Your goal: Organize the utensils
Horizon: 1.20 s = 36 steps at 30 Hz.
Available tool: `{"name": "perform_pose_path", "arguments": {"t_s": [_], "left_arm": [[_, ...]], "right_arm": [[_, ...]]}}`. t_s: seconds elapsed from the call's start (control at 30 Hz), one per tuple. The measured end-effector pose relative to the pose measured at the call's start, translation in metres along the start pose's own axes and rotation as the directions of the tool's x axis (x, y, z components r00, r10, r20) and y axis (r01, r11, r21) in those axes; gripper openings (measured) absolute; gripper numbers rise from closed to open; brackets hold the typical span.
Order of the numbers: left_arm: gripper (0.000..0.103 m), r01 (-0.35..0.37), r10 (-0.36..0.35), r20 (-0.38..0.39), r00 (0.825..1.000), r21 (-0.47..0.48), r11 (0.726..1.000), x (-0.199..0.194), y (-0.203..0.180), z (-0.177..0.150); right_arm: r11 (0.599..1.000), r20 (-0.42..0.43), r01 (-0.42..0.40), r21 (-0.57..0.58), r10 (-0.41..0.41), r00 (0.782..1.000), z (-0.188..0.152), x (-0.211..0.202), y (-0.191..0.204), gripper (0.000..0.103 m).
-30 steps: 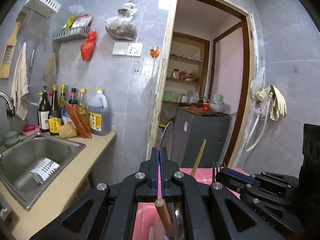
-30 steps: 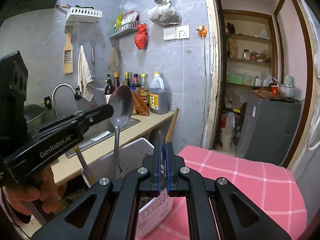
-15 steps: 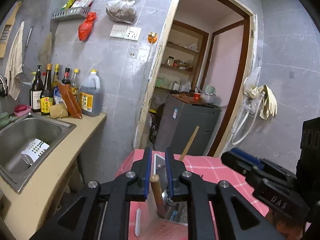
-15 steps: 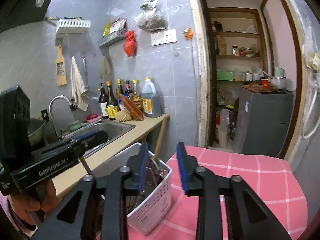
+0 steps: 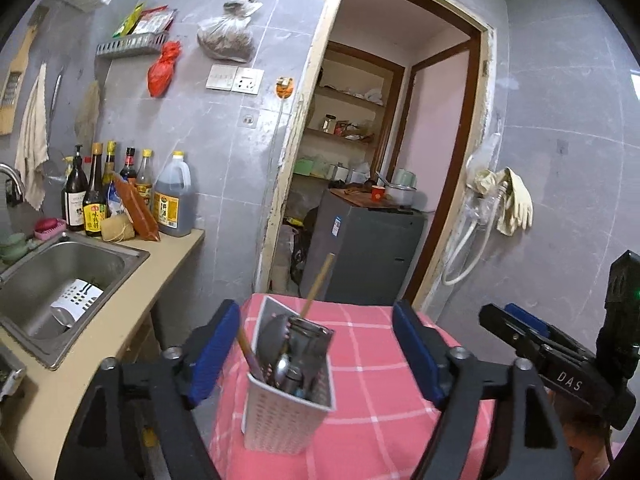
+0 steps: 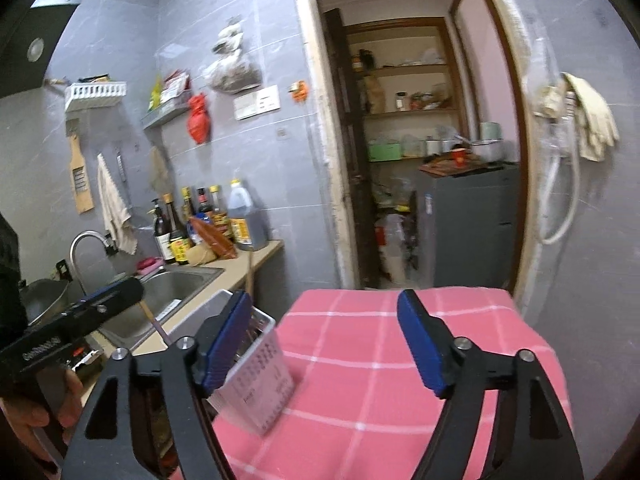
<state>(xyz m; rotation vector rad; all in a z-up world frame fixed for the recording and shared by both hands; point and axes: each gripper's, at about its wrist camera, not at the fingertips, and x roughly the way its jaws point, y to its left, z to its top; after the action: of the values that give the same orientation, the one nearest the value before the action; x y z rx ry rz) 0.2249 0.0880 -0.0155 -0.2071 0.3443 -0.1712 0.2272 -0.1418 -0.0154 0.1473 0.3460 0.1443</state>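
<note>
utensil caddy (image 5: 288, 396): upright on the pink checked cloth (image 5: 380, 360), handles rising, dead ahead of the left gripper (image 5: 320, 354), the nearer; right gripper (image 6: 328, 344) beside it. both jaws just opened wide, empty.

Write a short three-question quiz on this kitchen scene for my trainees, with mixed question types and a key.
1. True or false: the left gripper is clamped on a wooden handle.
2. What does the white caddy stand on?
A. the sink
B. the pink checked cloth
C. the fridge
3. Fill in: the right gripper's jaws stand ____, with nothing between the pads.

Key:
1. False; its jaws have just been opening and grip nothing.
2. B
3. open; they have just been opening.
</note>
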Motion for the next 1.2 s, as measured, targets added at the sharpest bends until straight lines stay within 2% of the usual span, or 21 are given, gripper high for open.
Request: {"name": "perform_pose_path", "arguments": {"t_s": [0.07,0.13,0.17,0.3,0.77,0.93,1.2], "left_arm": [[0.091,0.007,-0.007,-0.004,1.0,0.011,1.0,-0.013,-0.011,-0.003],[0.097,0.008,-0.007,-0.015,1.0,0.015,1.0,-0.025,-0.021,-0.007],[0.101,0.007,-0.007,-0.018,1.0,0.016,1.0,-0.03,-0.025,-0.01],[0.103,0.006,-0.005,-0.031,1.0,0.013,1.0,-0.053,-0.039,-0.021],[0.103,-0.028,0.031,-0.058,0.998,0.051,0.998,-0.134,-0.063,-0.063],[0.103,-0.033,0.036,-0.062,0.997,0.04,0.999,-0.152,-0.062,-0.072],[0.103,-0.042,0.044,-0.074,0.996,0.037,0.998,-0.164,-0.058,-0.082]], "right_arm": [[0.999,-0.001,0.033,0.01,-0.033,0.999,-0.004,-0.017,-0.009,0.081],[0.999,-0.009,0.045,0.021,-0.044,0.999,-0.007,-0.033,-0.017,0.092],[0.998,-0.01,0.053,0.021,-0.053,0.999,-0.008,-0.042,-0.02,0.093],[0.997,-0.016,0.078,0.002,-0.078,0.997,-0.014,-0.079,-0.029,0.1],[0.992,-0.014,0.123,0.002,-0.123,0.992,-0.043,-0.186,-0.031,0.102],[0.994,-0.024,0.112,-0.014,-0.113,0.993,-0.059,-0.208,-0.026,0.102],[0.994,-0.033,0.113,0.001,-0.113,0.993,-0.071,-0.217,-0.023,0.102]]}}
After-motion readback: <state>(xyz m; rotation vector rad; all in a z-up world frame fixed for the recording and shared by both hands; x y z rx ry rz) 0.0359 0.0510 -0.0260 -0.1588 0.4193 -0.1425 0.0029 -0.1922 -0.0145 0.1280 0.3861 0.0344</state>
